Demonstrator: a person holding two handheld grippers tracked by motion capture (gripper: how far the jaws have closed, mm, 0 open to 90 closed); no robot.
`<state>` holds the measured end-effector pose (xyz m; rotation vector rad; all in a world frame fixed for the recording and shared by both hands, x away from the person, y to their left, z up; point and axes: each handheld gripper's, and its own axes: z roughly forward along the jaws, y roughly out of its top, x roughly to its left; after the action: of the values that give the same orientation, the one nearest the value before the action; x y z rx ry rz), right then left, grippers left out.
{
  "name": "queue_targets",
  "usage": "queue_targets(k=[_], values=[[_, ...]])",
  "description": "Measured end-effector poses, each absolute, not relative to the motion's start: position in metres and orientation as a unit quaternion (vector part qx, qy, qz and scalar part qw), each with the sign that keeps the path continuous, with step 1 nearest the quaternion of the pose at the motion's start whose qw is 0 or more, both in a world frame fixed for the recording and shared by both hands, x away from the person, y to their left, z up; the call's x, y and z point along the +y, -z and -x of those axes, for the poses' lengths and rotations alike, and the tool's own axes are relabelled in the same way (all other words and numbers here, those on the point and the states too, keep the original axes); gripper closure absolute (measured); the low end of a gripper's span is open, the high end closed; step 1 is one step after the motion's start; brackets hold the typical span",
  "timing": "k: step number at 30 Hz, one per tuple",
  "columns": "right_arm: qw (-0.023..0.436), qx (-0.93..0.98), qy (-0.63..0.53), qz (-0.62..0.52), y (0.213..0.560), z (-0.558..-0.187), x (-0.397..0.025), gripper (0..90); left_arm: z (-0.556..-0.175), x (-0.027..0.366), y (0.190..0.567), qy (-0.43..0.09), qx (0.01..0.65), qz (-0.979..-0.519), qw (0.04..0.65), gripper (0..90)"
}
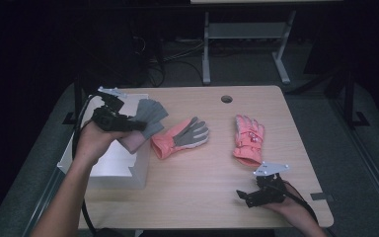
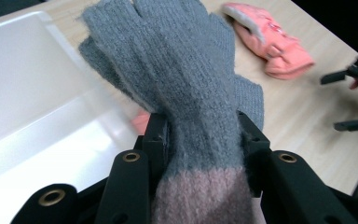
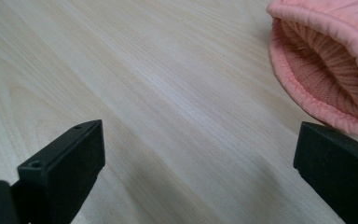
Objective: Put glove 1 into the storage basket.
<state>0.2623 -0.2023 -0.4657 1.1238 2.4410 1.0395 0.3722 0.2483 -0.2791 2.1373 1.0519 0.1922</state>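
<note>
A person's left forearm reaches in from the lower left of the high view, hand raised over a white box [image 1: 113,170] at the table's [image 1: 202,197] left edge. The left gripper [image 1: 128,124] in that hand is clamped on a grey knit glove [image 1: 150,114] with a pink cuff, gripping it near the wrist. The glove is held off the table above the box's right side, its long axis running from the cuff at the jaws up and to the right, fingers fanned toward the table's far side.

The right gripper [image 1: 243,196] rests low near the front right edge, jaws spread wide with nothing between them, pointing left.

The left gripper view shows the glove [image 2: 177,79] close up: fuzzy grey fingers pointing away, pink cuff pinched between the black jaws, the box's pale inside [image 2: 42,102] to the left. The right gripper view shows the ribbed opening of a coral ski glove [image 3: 331,60] just beyond its right jaw. In the high view that glove [image 1: 249,139] lies fingers away, and a second coral glove [image 1: 180,138], grey palm up, lies mid-table.
</note>
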Motion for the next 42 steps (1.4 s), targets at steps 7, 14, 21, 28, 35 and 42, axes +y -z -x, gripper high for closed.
queue_targets(k=[7, 14, 21, 28, 35, 42], values=[[0.132, 0.84, -0.356, -0.388, 0.466, -0.262, -0.203, 1.7, -0.378, 0.275, 0.285, -0.099, 0.445, -0.816, 0.355, 63.2], [0.132, 0.841, -0.354, -0.388, 0.466, -0.262, -0.202, 1.7, -0.388, 0.297, 0.303, -0.113, 0.478, -0.805, 0.334, 63.2], [0.132, 0.841, -0.354, -0.386, 0.466, -0.262, -0.203, 1.7, -0.4, 0.313, 0.329, -0.121, 0.507, -0.796, 0.306, 63.0], [0.129, 0.843, -0.353, -0.385, 0.467, -0.262, -0.202, 1.7, -0.412, 0.323, 0.352, -0.122, 0.533, -0.789, 0.279, 62.8], [0.127, 0.843, -0.353, -0.386, 0.467, -0.262, -0.202, 1.7, -0.419, 0.331, 0.379, -0.115, 0.552, -0.786, 0.252, 62.5], [0.128, 0.843, -0.353, -0.384, 0.467, -0.262, -0.203, 1.7, -0.422, 0.33, 0.398, -0.113, 0.558, -0.791, 0.223, 61.9]])
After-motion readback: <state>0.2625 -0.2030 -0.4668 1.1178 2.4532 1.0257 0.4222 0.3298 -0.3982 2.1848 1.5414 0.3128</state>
